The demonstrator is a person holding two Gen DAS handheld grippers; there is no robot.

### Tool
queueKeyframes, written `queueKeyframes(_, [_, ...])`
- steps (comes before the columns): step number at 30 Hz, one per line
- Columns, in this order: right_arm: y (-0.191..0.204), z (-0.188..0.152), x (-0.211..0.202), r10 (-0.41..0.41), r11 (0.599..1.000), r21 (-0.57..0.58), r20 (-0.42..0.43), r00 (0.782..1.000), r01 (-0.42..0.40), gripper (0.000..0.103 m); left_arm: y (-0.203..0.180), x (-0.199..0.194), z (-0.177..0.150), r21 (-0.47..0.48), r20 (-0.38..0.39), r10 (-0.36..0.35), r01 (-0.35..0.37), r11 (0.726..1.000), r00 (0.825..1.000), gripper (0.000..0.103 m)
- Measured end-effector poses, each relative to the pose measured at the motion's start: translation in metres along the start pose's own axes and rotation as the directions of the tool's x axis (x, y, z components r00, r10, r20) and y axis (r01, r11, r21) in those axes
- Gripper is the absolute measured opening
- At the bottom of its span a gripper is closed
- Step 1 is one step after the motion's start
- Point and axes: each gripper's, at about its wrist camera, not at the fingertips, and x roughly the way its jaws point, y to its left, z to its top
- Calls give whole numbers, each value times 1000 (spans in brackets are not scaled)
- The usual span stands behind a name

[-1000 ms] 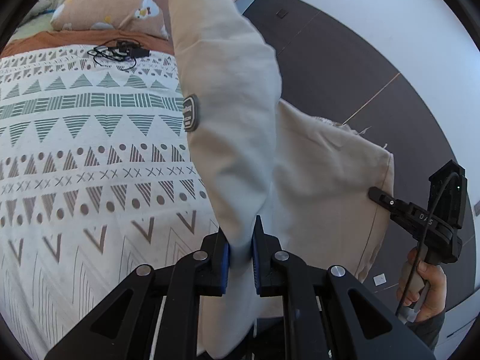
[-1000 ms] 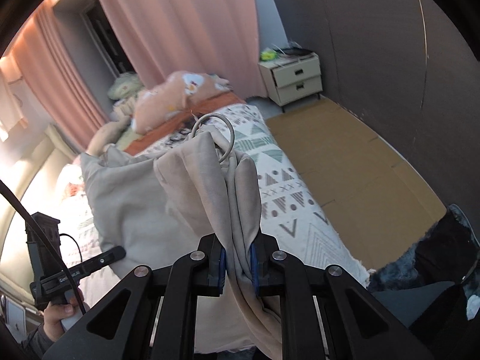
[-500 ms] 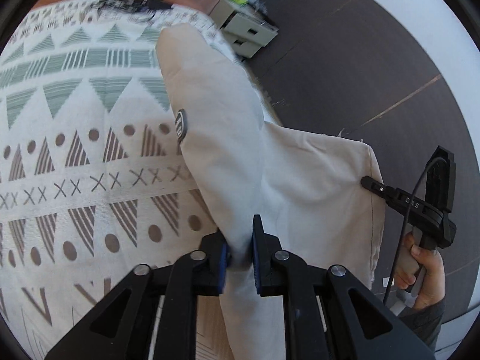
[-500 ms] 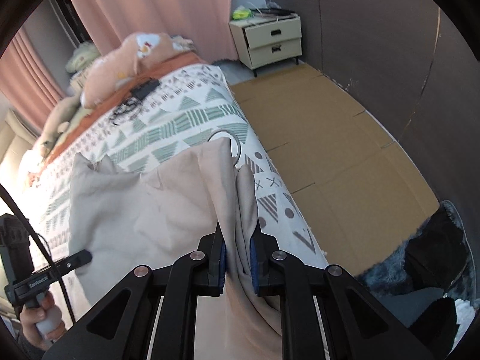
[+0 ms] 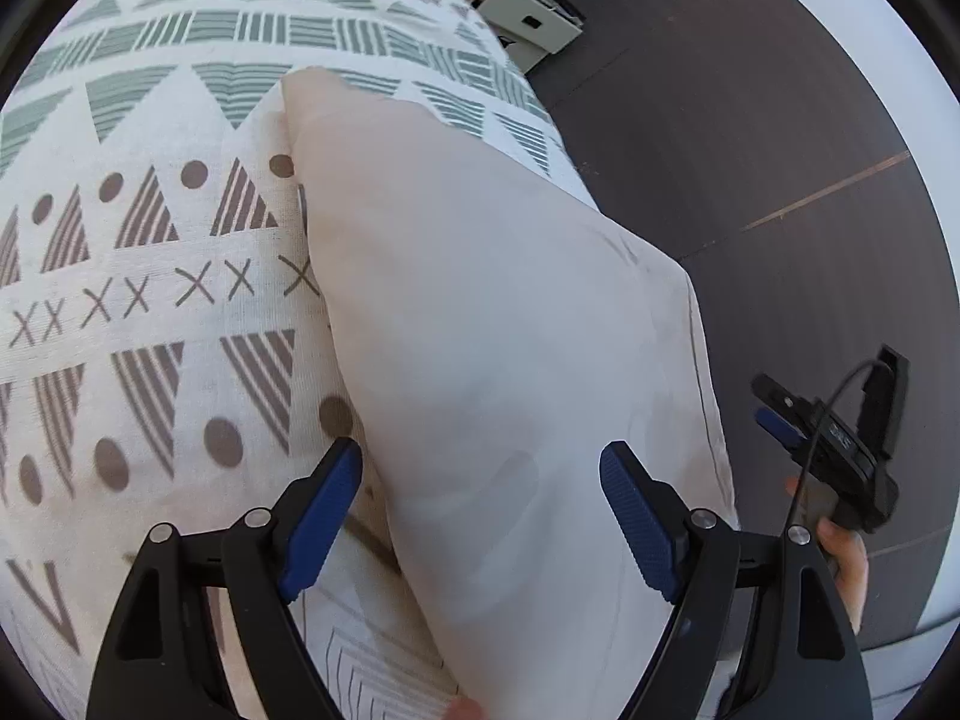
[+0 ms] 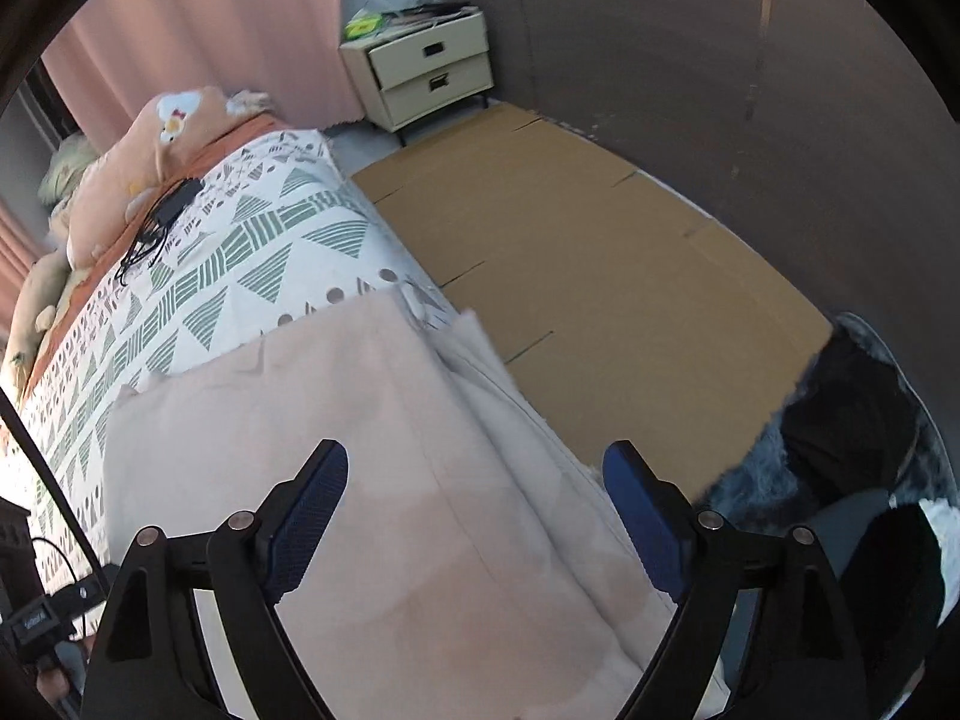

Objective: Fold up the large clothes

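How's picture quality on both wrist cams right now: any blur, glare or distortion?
Left wrist: strong fisheye bowing of the bedspread, beige garment evenly lit, sharp. Right wrist: slight motion blur at the garment's far edge, bright glare at far left, dark wall dim.

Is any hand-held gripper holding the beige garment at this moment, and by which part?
Nothing is held. The left hand-held gripper and the right hand-held gripper are both open above the beige garment, which lies on the patterned bed cover.

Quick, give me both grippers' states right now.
Left gripper: open, holding nothing, jaws spread over the beige garment.
Right gripper: open, holding nothing, above the same garment.
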Motion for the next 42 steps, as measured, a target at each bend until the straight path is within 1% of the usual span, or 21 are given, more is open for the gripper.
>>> queueKeyframes(4, [-20, -42, -36, -1, 1000, 11, 19, 1000, 0, 86, -1, -6, -12, 38, -6, -13, 13, 999, 1000, 82])
queueKeyframes(6, [-33, -64, -51, 3, 999, 43, 18, 1000, -4, 86, -4, -9, -24, 51, -10, -15, 16, 999, 1000, 82])
queueKeyframes(8, [-45, -87, -68, 0, 997, 80, 35, 999, -3, 86, -4, -11, -34, 54, -15, -25, 26, 998, 1000, 82])
queueKeyframes(9, [-54, -93, -66, -5, 995, 95, 43, 999, 1, 86, -4, -13, -37, 58, -17, -25, 26, 998, 1000, 82])
queueKeyframes(10, [-60, -103, -73, -16, 993, 116, 59, 998, 9, 86, -3, -12, -38, 65, -18, -20, 21, 998, 1000, 82])
queueKeyframes(14, [-70, -133, -92, -29, 982, 189, 102, 994, 9, 86, -5, -13, -54, 74, -20, -14, 16, 997, 1000, 82])
queueKeyframes(18, [-82, -160, -92, -9, 962, 272, 86, 996, -15, 86, -6, -10, -68, 84, -37, -16, 19, 996, 999, 82])
queueKeyframes(21, [-91, -169, -84, 20, 945, 324, 69, 997, -41, 85, -7, -8, -78, 89, -45, -20, 24, 996, 999, 82])
queueKeyframes(22, [-93, -170, -78, 43, 939, 338, 60, 997, -61, 80, -7, -7, -81, 87, -47, -29, 33, 996, 998, 82])
queueKeyframes(23, [-95, -172, -70, 67, 932, 354, 41, 997, -77, 70, -8, -4, -82, 85, -52, -35, 40, 996, 998, 81])
queueKeyframes(24, [-98, -167, -62, 90, 927, 364, 22, 996, -92, 63, -8, 0, -83, 80, -62, -46, 51, 996, 997, 80])
queueKeyframes(26, [-102, -160, -42, 135, 914, 386, -2, 991, -124, 25, -9, 4, -84, 77, -76, -47, 53, 996, 996, 76])
queueKeyframes(27, [-105, -156, -38, 151, 909, 394, 2, 989, -139, 20, -11, 5, -83, 79, -77, -45, 51, 996, 996, 75])
queueKeyframes(28, [-107, -151, -36, 135, 911, 392, 9, 991, -128, 17, -12, 4, -84, 82, -77, -47, 54, 995, 996, 75])
queueKeyframes(31, [-110, -139, -41, 97, 921, 376, 40, 995, -105, 12, -15, 5, -82, 75, -85, -53, 60, 995, 995, 75])
queueKeyframes(33, [-114, -133, -41, 94, 918, 384, 39, 995, -102, 12, -17, 10, -80, 66, -89, -58, 64, 996, 994, 75])
queueKeyframes(36, [-123, -127, -38, 108, 908, 405, 13, 994, -104, 12, -20, 13, -80, 67, -83, -50, 56, 996, 995, 75])
queueKeyframes(39, [-124, -130, -44, 131, 894, 431, 18, 991, -126, 18, -22, 15, -84, 66, -80, -52, 57, 996, 995, 75])
queueKeyframes(40, [-124, -133, -44, 145, 886, 442, 19, 989, -139, 23, -22, 15, -84, 65, -81, -53, 59, 996, 995, 75])
queueKeyframes(41, [-129, -136, -44, 171, 873, 461, 23, 985, -162, 36, -22, 15, -84, 63, -81, -54, 60, 996, 995, 75])
queueKeyframes(42, [-126, -144, -37, 187, 862, 475, 28, 982, -177, 46, -22, 15, -84, 63, -80, -54, 59, 996, 995, 75])
